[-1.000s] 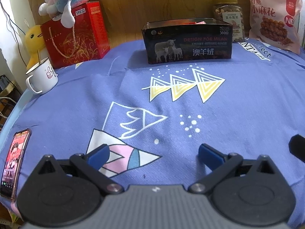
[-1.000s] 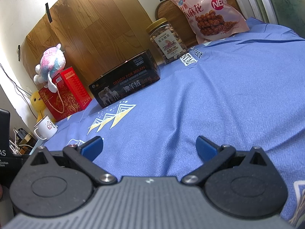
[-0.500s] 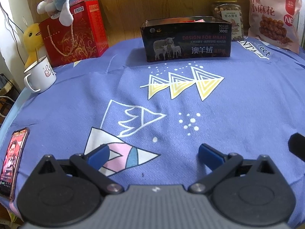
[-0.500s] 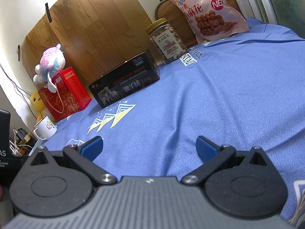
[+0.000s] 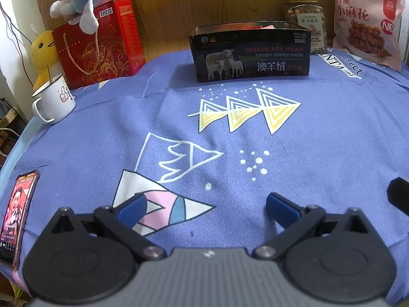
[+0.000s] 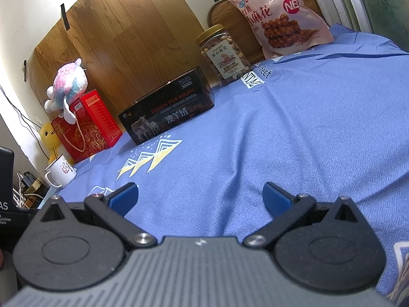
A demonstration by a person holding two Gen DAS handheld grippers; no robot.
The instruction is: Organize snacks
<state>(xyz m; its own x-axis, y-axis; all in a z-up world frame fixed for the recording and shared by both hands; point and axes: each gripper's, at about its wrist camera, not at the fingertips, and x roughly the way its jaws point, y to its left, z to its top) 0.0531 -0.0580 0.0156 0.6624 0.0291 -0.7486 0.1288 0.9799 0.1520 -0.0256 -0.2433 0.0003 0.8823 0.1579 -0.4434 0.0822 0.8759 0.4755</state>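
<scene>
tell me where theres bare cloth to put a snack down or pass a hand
The widest free patch is the blue cloth between the black tin and the open left gripper, and rightward below the pink snack bag. The back edge is crowded: red gift box, tin, nut jar, bag. The left edge holds a mug and phone.

The right claw (image 6: 200,198) hangs low over the blue cloth (image 6: 294,133), blue fingers (image 6: 277,199) wide apart with nothing between them. Far behind stand a dark box (image 6: 167,113), a nut jar (image 6: 223,55) and a pink snack bag (image 6: 277,15), which leans on the wall.
</scene>
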